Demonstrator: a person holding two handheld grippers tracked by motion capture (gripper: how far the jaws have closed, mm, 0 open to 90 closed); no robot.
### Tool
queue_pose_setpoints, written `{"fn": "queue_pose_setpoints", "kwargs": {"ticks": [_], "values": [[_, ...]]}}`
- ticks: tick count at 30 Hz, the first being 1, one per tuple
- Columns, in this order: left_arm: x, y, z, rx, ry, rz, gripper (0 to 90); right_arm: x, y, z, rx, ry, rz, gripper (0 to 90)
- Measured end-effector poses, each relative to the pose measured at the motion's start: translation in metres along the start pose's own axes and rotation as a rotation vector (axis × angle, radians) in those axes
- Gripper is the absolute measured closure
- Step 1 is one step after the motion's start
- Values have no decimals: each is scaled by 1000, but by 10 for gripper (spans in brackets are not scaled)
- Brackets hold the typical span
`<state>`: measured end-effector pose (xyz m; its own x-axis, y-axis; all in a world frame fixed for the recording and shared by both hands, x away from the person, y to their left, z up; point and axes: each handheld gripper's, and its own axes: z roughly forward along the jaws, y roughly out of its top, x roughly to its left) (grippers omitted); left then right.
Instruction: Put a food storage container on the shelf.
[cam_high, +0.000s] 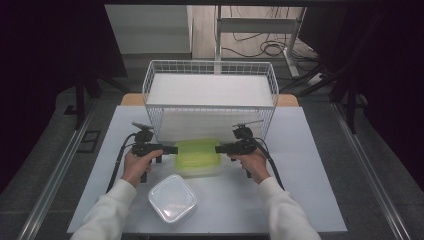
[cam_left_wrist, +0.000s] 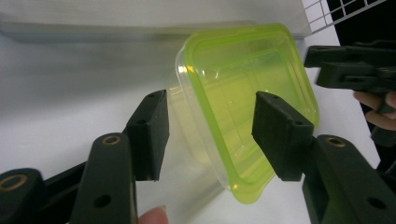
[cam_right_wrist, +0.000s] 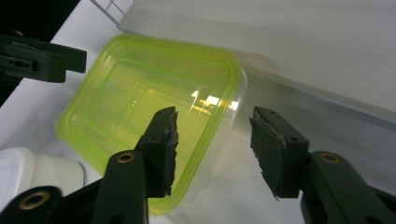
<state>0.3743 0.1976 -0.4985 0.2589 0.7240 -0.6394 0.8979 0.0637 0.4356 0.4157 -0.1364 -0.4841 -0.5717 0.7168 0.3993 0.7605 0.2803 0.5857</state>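
White sheeting covers the table (cam_high: 300, 150), and at its middle sits the green-lidded container (cam_high: 198, 156), just in front of the wire basket (cam_high: 210, 100), with a second, white-lidded container (cam_high: 172, 197) nearer the person. The left gripper (cam_high: 172, 149) stands at the green lid's left edge and the right gripper (cam_high: 219, 148) at its right edge. In the left gripper view the jaws are partly open and straddle the lid's rim (cam_left_wrist: 224, 154), pads not yet pressing; the right gripper view shows the same half-open straddle of the opposite side (cam_right_wrist: 205, 140). Judgement: a two-sided pick-up is being set. Both pads should seat squarely on the clear wall under the lid lip, close evenly, and lift level, since a grip on the lid alone may pop it off.
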Motion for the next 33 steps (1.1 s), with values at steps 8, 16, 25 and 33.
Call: {"fn": "queue_pose_setpoints", "kwargs": {"ticks": [8, 16, 25, 33], "values": [[6, 1, 9, 45, -40, -19, 529, -3, 0, 12, 54, 29, 43, 595], [9, 0, 14, 78, -69, -51, 713, -13, -5, 16, 63, 135, 173, 724], [8, 1, 12, 36, -99, -58, 787, -15, -10, 9, 16, 166, 199, 779], [-1, 0, 3, -3, -107, 11, 793, -6, -9, -3, -35, 155, 133, 788]]}}
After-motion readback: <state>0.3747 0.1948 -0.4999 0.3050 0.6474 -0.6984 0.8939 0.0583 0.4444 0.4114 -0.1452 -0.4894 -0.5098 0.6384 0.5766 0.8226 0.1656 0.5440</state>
